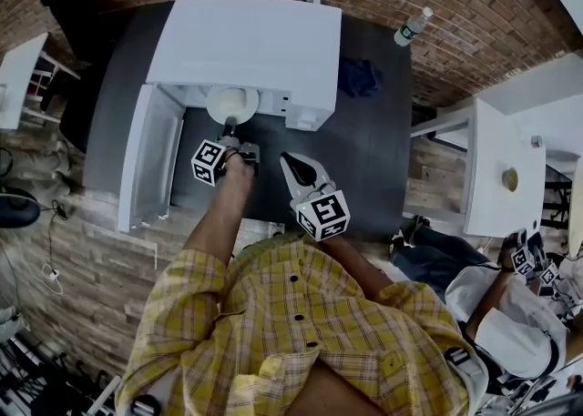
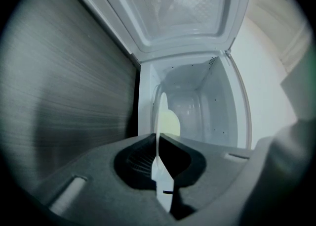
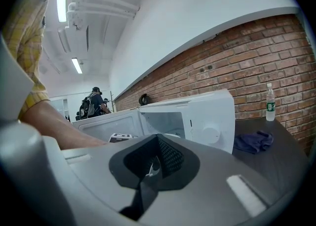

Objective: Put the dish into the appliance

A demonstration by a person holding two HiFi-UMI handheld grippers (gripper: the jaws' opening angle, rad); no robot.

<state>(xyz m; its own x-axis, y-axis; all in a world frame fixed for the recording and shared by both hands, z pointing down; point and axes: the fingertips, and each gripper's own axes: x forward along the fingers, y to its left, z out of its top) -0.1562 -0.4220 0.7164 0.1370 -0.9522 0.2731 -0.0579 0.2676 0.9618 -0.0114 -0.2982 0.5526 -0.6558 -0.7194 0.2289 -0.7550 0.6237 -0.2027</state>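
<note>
Head view: white round ceramic plate (image 1: pixel 231 103) lies flat at the mouth of the white box microwave (image 1: pixel 246 41), far edge under the roof. Left tongs (image 1: pixel 230 125) pinch its rim at the plate's 6 o'clock. White microwave door (image 1: pixel 146 155) is swung out to 9 o'clock. Right tongs (image 1: pixel 290 161) hang over the dark grey counter (image 1: pixel 373 150), at 4 o'clock from the plate. My read: insertion step, well along. Keep the plate level, push straight toward 12, stay off the door-side edge and seat it on the cavity floor before releasing. It's a thin rim grip, so it could droop or slip.

Left gripper view: jaws clamped on the rim. The plate reads edge-on as a thin white line, with the cavity dead ahead. This gives grip depth and line-up with the opening. In the head view the roof hides the cavity.

Right gripper view: jaws closed together, nothing between them. Shows the microwave's front panel and round knob nearly face-on, with a crumpled blue cloth (image 3: pixel 253 141) at 3 o'clock. Can't pick out the plate here.
</note>
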